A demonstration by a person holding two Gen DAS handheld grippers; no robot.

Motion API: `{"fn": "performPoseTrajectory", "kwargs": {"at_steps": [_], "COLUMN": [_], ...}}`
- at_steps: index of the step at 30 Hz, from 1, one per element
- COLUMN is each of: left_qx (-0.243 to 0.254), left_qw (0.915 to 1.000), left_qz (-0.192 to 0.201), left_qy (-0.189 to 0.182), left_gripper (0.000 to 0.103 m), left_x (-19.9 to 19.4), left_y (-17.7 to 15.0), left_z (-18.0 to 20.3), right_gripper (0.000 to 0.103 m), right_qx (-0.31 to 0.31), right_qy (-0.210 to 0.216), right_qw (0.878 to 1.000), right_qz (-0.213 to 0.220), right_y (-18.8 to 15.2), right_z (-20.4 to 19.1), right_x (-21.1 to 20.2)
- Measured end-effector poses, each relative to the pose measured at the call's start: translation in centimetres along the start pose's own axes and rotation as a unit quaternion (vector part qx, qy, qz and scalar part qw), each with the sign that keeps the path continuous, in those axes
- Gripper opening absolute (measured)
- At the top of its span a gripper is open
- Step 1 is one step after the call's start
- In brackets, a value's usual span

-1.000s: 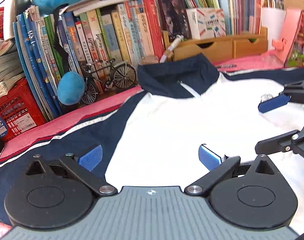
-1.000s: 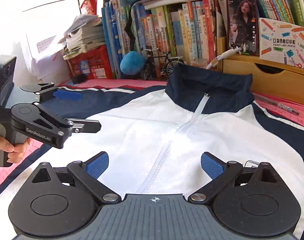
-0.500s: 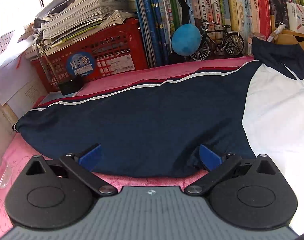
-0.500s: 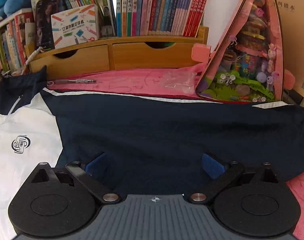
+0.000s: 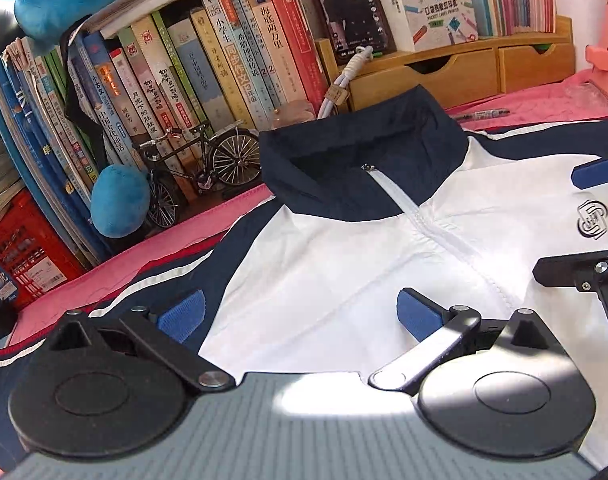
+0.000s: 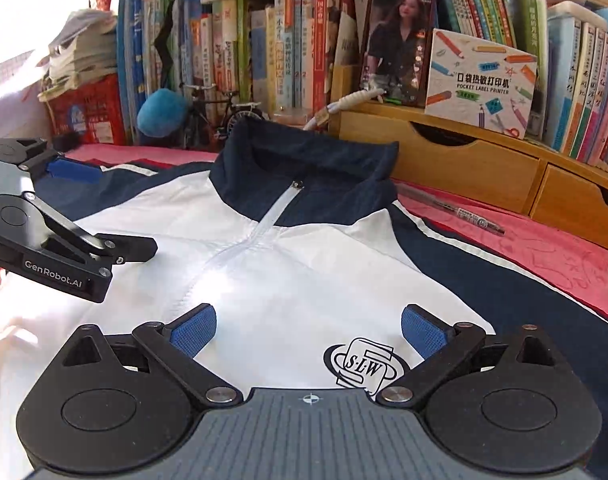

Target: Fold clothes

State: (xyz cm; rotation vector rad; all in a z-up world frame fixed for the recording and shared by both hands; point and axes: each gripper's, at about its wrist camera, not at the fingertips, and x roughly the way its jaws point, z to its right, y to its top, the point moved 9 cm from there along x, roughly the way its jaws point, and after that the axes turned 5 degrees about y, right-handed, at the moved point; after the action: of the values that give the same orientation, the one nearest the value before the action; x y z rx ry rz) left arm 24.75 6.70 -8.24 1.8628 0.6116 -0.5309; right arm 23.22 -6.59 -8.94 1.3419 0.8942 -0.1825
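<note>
A white and navy zip-up jacket (image 6: 288,280) lies flat, front side up, on a pink cloth-covered table (image 6: 544,252), its navy collar (image 6: 304,172) toward twelve o'clock in both wrist views and its zipper closed to the neck. In the left wrist view the left gripper (image 5: 300,312) hovers over the chest of the jacket with its blue-padded fingers (image 5: 182,312) spread wide apart and holding nothing; one pad sits over the navy sleeve panel at about eight o'clock, the other over the white front at about four o'clock. The right gripper (image 6: 308,330) is likewise spread open and empty above the white front, with the jacket's printed emblem (image 6: 362,362) just between its fingers near five o'clock. Each gripper shows in the other's view: the left one enters the right wrist view at nine o'clock, and the right one enters the left wrist view at three o'clock. Beyond the collar stand a row of books (image 5: 208,64), a small model bicycle (image 5: 200,164), a blue plush toy (image 5: 120,200) at ten o'clock, and a wooden drawer unit (image 6: 484,160) toward two o'clock. A pen (image 6: 464,212) lies on the table beside the jacket's shoulder, and a red basket (image 6: 88,108) sits at ten o'clock.
</note>
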Motion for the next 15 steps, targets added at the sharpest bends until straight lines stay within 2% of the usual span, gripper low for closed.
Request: {"fn": "performPoseTrajectory", "kwargs": {"at_steps": [2,5,8,9,10,13,15], "left_qx": [-0.032,-0.079,-0.119,-0.133,-0.145,-0.138,-0.125], "left_qw": [0.9993,0.9955,0.9904,0.9890,0.9877,0.9885,0.9899], "left_qz": [-0.013,-0.026,-0.033,-0.035,-0.036,-0.035,-0.032], "left_qy": [0.013,0.044,0.061,0.053,0.047,0.051,0.059], "left_gripper": [0.103,0.103,0.103,0.103,0.103,0.103,0.103], "left_x": [1.9,4.2,5.5,5.7,5.9,5.7,5.4], "left_y": [-0.1,-0.5,-1.3,-1.5,-1.6,-1.6,-1.4], "left_z": [-1.5,-4.6,-7.2,-7.6,-8.0,-8.0,-7.8], "right_gripper": [0.099,0.103,0.103,0.103,0.103,0.103,0.103], "right_qx": [0.025,0.076,0.148,0.162,0.173,0.175,0.166], "right_qy": [-0.023,-0.086,-0.135,-0.167,-0.179,-0.180,-0.163], "right_qw": [0.999,0.993,0.980,0.973,0.968,0.968,0.972], "right_qz": [-0.009,-0.001,0.009,0.007,0.007,0.005,0.013], "right_y": [0.3,0.4,0.2,0.0,0.0,-0.1,-0.1], "right_z": [2.3,7.5,12.7,14.3,15.3,15.4,14.3], "right_x": [1.7,2.9,2.9,2.8,2.8,2.3,1.5]}}
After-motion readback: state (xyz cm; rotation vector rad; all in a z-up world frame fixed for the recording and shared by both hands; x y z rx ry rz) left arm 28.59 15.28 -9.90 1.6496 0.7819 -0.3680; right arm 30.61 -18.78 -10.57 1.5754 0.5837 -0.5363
